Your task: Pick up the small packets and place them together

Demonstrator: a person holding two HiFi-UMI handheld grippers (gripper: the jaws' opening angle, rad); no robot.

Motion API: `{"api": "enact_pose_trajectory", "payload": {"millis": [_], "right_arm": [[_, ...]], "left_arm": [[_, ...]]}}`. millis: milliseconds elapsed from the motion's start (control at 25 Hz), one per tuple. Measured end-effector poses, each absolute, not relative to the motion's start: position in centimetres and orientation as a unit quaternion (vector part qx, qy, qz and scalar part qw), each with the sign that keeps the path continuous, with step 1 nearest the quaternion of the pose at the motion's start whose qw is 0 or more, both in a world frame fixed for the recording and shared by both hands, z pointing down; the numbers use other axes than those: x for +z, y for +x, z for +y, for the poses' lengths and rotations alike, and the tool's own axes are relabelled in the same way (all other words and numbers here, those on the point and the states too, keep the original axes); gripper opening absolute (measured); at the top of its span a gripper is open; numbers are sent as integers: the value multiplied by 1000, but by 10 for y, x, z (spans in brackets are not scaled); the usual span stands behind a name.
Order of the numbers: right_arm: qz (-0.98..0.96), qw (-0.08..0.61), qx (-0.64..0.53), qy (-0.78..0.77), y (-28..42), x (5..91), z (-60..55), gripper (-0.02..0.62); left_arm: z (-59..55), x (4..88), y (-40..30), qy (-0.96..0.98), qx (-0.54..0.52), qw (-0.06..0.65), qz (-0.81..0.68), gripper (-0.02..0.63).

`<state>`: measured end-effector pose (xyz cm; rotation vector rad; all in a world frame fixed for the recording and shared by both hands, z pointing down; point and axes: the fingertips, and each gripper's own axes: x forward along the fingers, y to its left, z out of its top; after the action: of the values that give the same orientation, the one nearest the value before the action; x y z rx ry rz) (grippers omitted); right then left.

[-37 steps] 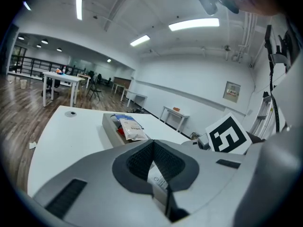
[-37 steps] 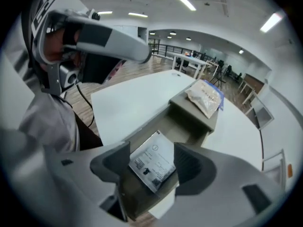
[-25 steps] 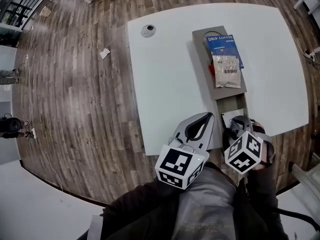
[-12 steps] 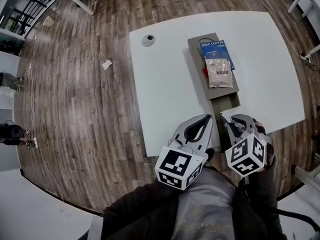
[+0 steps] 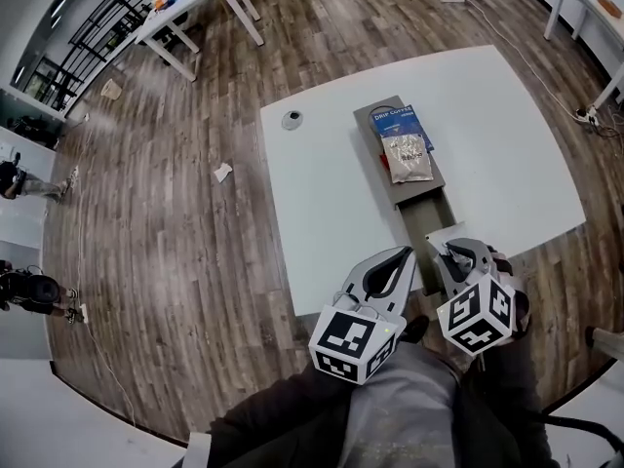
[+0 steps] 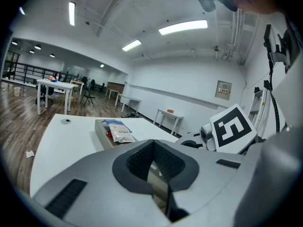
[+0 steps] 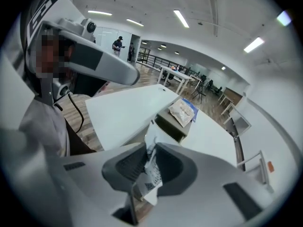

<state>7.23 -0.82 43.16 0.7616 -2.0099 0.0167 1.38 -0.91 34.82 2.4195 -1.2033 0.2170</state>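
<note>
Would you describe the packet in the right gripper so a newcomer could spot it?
Find the white table, then the right gripper at its near edge. Its jaws have just closed on a small white packet; the other packets lie flat on the grey tray.

Your white table [image 5: 331, 213] carries a long grey tray [image 5: 422, 217] near its middle. Left of the tray, toward the far edge, you see a small round disc [image 5: 292, 119].
</note>
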Motion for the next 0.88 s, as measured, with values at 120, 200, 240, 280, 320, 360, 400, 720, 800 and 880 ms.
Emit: {"api": "enact_pose_trajectory", "payload": {"millis": [120, 200, 240, 280, 320, 360, 400, 720, 800, 880], "right_arm": [[-824, 471, 10, 315, 73, 428, -6, 67], [-826, 466, 12, 318, 71, 424, -10, 67], [-828, 461, 12, 319, 70, 421, -14, 67], [-831, 455, 13, 320, 67, 418, -19, 67], [-834, 449, 13, 321, 64, 415, -24, 67], [-837, 443, 12, 322, 60, 412, -31, 67], [-839, 438, 10, 323, 57, 410, -39, 67], [-852, 415, -2, 320, 25, 398, -132, 69], [-850, 417, -7, 321, 17, 395, -157, 71], [-849, 422, -9, 317, 9, 397, -177, 72]], "left_arm": [[-7, 346, 13, 872, 76, 214, -433, 3], [-10, 345, 12, 873, 75, 214, -432, 3], [-13, 345, 10, 873, 75, 214, -432, 3], [-16, 345, 8, 873, 76, 214, -433, 3], [-21, 345, 5, 872, 78, 213, -433, 3], [-26, 346, 2, 872, 80, 212, -434, 3], [-32, 346, -2, 871, 82, 211, -436, 3], [-83, 360, -36, 866, 81, 217, -444, 3], [-95, 364, -48, 861, 79, 224, -451, 3], [-105, 370, -59, 853, 77, 234, -460, 3]]}}
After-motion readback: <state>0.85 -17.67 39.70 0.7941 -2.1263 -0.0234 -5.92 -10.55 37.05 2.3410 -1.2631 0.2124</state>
